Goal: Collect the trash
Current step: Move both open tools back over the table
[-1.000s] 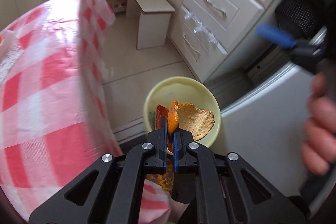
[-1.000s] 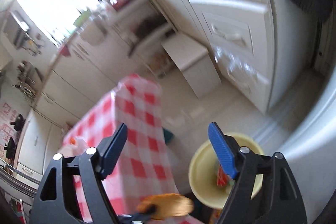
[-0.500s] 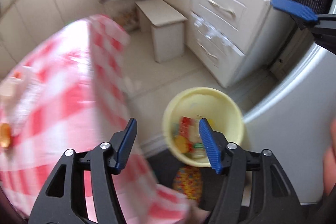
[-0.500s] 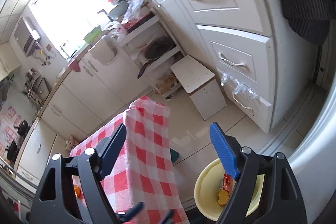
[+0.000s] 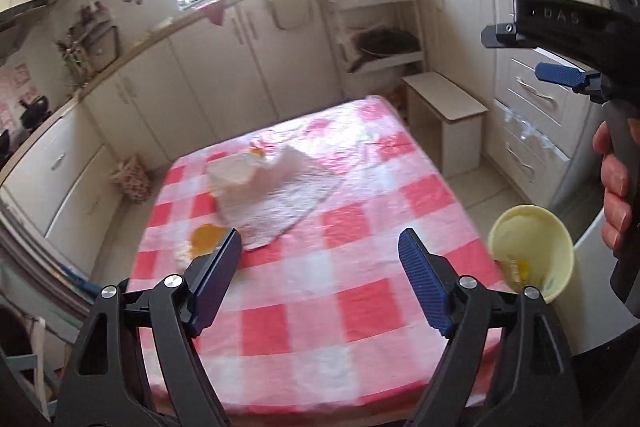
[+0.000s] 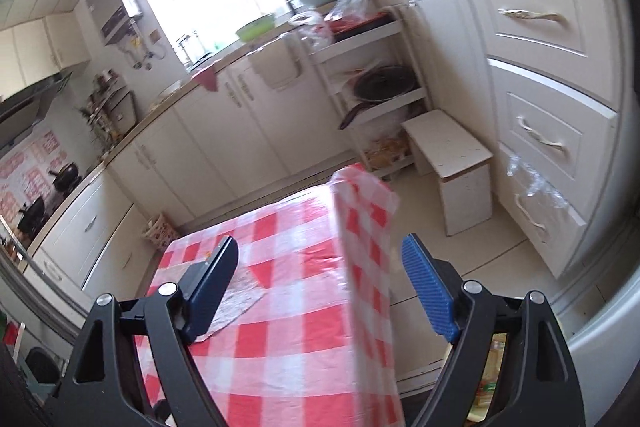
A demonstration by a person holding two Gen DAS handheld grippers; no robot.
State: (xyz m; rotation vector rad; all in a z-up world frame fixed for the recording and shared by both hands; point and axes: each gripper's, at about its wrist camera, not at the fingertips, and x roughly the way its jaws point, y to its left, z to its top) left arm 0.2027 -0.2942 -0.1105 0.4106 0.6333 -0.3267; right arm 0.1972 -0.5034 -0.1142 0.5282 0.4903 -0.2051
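Observation:
My left gripper hovers over the near half of the red-and-white checked table, its jaws still opening with nothing between them. An orange peel lies just past its left fingertip, beside crumpled white paper and a grey paper towel. The yellow bin stands on the floor off the table's right edge, with scraps inside. My right gripper is open and empty above the table's right corner. One of its blue pads and a hand show in the left wrist view.
A white stool stands beyond the table's far right corner, next to a shelf rack with a pan. White drawers line the right side. A patterned basket sits on the floor at the left. A white appliance is behind the bin.
My left gripper let the orange peel go into the yellow bin, opened wide, then rose and swung left to face the tabletop. The right gripper, open throughout, also turned toward the table.

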